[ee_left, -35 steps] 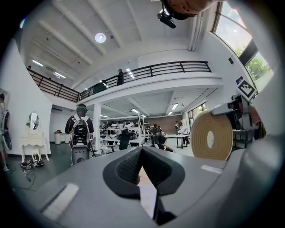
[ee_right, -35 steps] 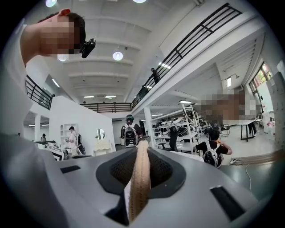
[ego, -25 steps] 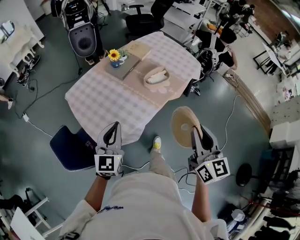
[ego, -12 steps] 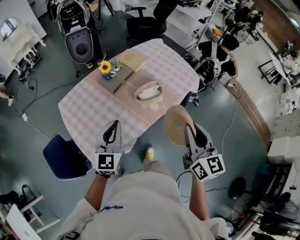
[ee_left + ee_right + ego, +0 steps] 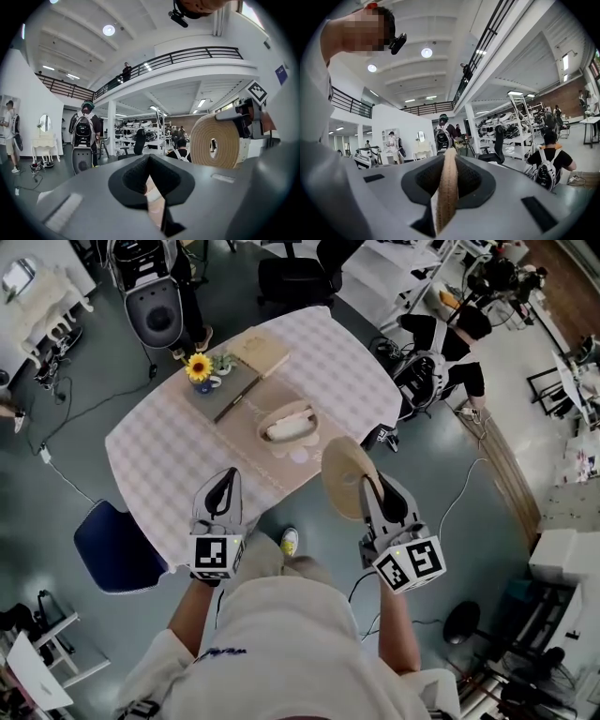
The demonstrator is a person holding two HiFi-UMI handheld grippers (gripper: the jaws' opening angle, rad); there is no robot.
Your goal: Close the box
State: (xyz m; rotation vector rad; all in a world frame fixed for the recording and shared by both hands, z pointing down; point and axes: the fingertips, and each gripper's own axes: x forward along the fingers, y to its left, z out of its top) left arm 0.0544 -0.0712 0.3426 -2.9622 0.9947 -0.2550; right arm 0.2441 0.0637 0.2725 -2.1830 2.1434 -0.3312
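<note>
The box (image 5: pixel 281 410) is an oval woven basket, open on top, with something white inside; it stands on a beige mat in the middle of the checked table (image 5: pixel 155 460). Its round woven lid (image 5: pixel 341 474) hangs on edge in my right gripper (image 5: pixel 373 491), which is shut on the lid's rim, short of the table's near right edge. The right gripper view shows the lid's edge (image 5: pixel 447 187) pinched between the jaws of my right gripper (image 5: pixel 446 180). My left gripper (image 5: pixel 225 486) is shut and empty above the table's near edge. The left gripper view catches the lid (image 5: pixel 216 140) at the right.
A sunflower vase (image 5: pixel 199 368), a grey book (image 5: pixel 228 390) and a tan book (image 5: pixel 262 351) lie at the table's far side. A blue chair (image 5: pixel 114 546) stands near left. A black machine (image 5: pixel 156 317), an office chair (image 5: pixel 289 279) and floor cables surround the table. People sit at the right.
The person has stepped towards the table, so the table and box now lie closer under both grippers. The lid stays gripped in the right gripper; the left stays shut.
</note>
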